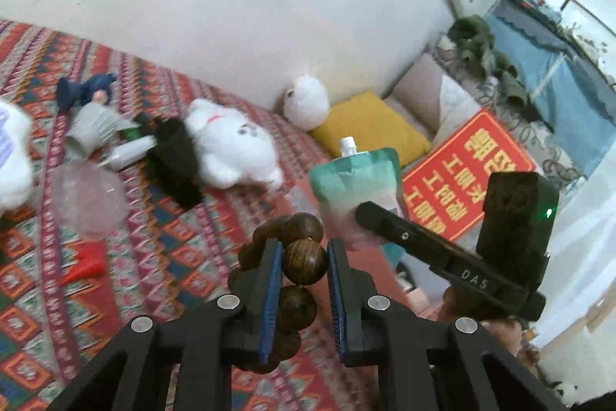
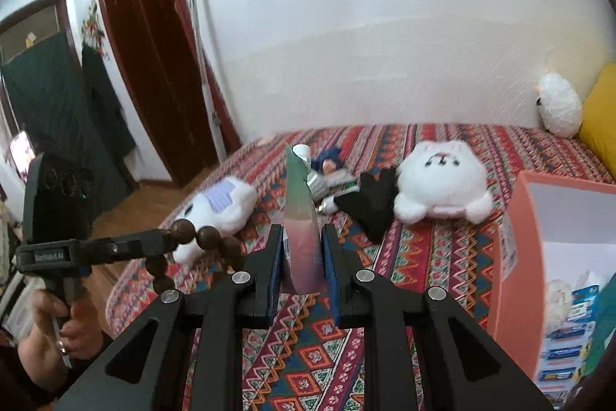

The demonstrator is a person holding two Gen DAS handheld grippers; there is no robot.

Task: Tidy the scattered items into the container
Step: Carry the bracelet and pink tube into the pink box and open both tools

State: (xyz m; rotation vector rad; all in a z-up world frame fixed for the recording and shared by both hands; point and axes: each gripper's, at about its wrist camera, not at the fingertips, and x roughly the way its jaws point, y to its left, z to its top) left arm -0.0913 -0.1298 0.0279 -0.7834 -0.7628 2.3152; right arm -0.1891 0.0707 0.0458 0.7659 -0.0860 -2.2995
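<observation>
Bedspread (image 2: 442, 257), red with patterned bands, fills lower half of both views; wall behind it.

Right wrist view, left to right. Far left edge: a hand (image 2: 57, 326) grips the handle of the left gripper (image 2: 169, 241). Its tip carries a string of dark wooden beads (image 2: 204, 237) that droops below the fingers. Just right of the beads, a white plush with a lilac patch (image 2: 219, 203) lies on the bedspread. Centre bottom: right gripper (image 2: 300, 245), blue pads pressed against a green-to-pink spout pouch (image 2: 298, 214), held upright and edge-on, white cap at top. Behind the pouch: small blue-haired doll (image 2: 327, 164), then a black cloth item (image 2: 369, 207), then a large white plush animal (image 2: 442, 180). Upper right: small white fluffy toy (image 2: 558, 103) against the wall, touching a yellow cushion (image 2: 600, 110). Lower right: orange-walled container (image 2: 516, 257), open top, some packets already inside.

Left wrist view. Left: clear plastic piece (image 1: 88, 199) and a red pointed item (image 1: 86, 264) on the bedspread. Centre bottom: the left gripper's pads pinch one bead, rest of the strand hanging beside the fingers. Right of it the pouch, clamped by the other tool.
</observation>
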